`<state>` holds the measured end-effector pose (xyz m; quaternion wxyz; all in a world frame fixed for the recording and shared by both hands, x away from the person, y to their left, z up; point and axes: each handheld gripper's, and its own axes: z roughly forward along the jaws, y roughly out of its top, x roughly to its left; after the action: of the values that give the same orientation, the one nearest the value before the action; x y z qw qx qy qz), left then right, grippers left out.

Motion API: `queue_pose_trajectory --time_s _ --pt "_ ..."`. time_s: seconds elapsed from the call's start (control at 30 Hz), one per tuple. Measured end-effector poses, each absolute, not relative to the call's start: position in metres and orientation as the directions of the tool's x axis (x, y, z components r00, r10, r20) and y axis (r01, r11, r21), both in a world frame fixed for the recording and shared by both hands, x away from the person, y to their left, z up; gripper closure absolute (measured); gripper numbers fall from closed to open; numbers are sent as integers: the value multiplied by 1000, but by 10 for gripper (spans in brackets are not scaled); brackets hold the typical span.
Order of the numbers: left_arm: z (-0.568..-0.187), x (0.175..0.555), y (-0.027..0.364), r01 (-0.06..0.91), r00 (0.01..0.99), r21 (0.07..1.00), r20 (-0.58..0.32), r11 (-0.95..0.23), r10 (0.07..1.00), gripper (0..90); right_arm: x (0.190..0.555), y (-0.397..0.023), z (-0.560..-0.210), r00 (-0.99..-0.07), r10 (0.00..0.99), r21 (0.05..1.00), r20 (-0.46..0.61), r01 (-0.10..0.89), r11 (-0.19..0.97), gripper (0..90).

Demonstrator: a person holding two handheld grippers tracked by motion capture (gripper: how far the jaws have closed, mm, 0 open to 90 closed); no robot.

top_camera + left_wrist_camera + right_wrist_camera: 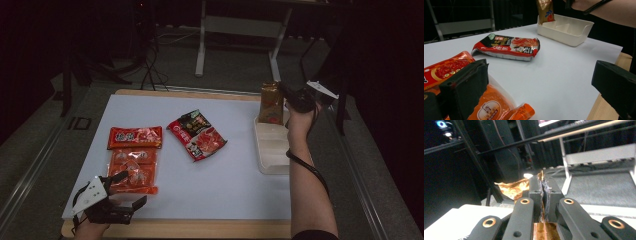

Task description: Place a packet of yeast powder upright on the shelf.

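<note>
Right gripper (286, 95): jaws clamped on top edge of gold packet (271, 104), upright at far end of white tray (272, 162). Left gripper (131, 190): jaws wide apart, nothing pinched, beside orange packets (132, 170), near table edge.

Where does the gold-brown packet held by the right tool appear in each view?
High view: the gold-brown packet stands upright at the far end of the cream tray, right of centre.
Left gripper view: the packet is at the top edge, dipping into the tray's far end.
Right gripper view: the packet is at centre, pinched between the right tool's closed jaws.
Shared landmark: the white table sheet.
</note>
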<state>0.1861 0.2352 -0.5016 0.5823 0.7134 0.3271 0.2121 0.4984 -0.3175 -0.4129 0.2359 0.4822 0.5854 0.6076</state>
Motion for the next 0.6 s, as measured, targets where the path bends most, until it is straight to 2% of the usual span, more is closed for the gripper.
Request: queue_pose_trajectory --time_s 0.17,0.23,0.37,0.6 --pt "-501 186 236 220 695 970 -78 -107 715 14 500 -316 -414 -442 828 919 345 336 -204 864" --pt "-501 186 237 220 694 970 -78 -107 716 14 500 -314 -416 -435 844 922 313 351 -161 863" --pt "-502 187 237 221 693 969 -79 -107 716 14 498 -319 -426 -424 824 902 375 373 -219 861" --pt "-502 187 235 220 696 969 -74 -114 714 14 494 -335 -434 -332 872 890 359 405 -211 852"
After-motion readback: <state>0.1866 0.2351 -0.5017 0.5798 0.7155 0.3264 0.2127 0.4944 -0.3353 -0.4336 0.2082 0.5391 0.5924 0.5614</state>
